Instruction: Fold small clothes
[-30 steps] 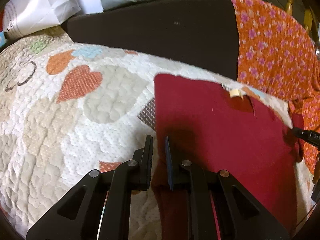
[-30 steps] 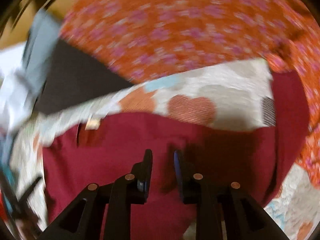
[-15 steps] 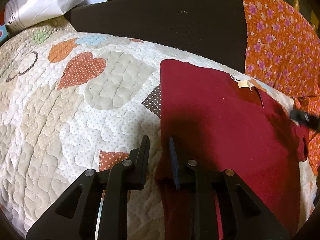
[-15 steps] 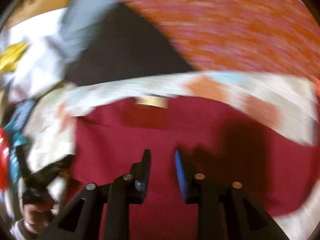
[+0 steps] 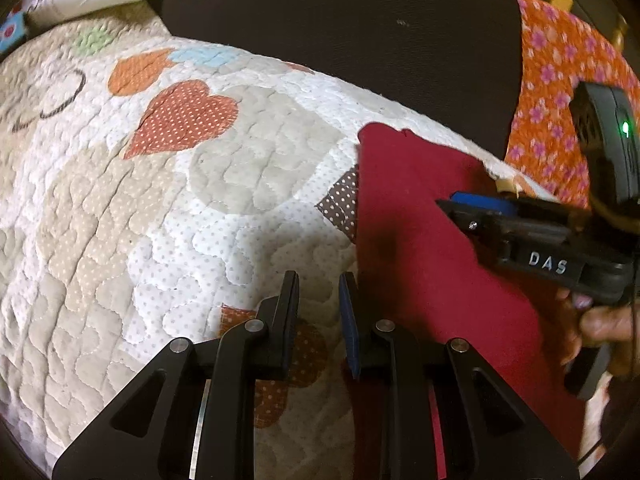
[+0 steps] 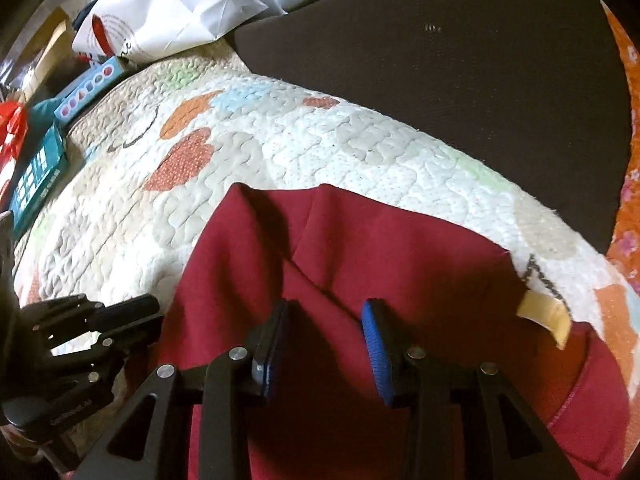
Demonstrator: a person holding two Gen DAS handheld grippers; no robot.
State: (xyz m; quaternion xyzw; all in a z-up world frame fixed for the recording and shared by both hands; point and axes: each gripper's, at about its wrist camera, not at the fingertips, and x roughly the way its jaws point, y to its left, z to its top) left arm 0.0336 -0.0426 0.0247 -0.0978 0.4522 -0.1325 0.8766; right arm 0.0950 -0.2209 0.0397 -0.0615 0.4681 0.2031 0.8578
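Note:
A dark red garment (image 5: 420,240) lies flat on a heart-patterned quilt (image 5: 160,220). My left gripper (image 5: 320,304) hovers at the garment's left edge, jaws a narrow gap apart, with only quilt showing between them. In the right wrist view the garment (image 6: 400,248) shows a diagonal crease and a beige neck tag (image 6: 548,316). My right gripper (image 6: 324,320) hangs over the garment's middle; its jaws are opening and its pads pinch nothing. From the left wrist view the right gripper (image 5: 464,204) reaches in from the right, held by a hand (image 5: 600,328).
A dark cushion (image 5: 340,40) borders the quilt at the back, with orange floral cloth (image 5: 560,80) to its right. A white paper bag (image 6: 168,12) and teal boxes (image 6: 36,172) crowd the far left. The left gripper (image 6: 100,320) appears at the garment's left edge.
The right gripper swept across the garment and rolled, so the tag shifted to its right, and its jaws widened. It now shows in the left wrist view. The left jaws parted slightly.

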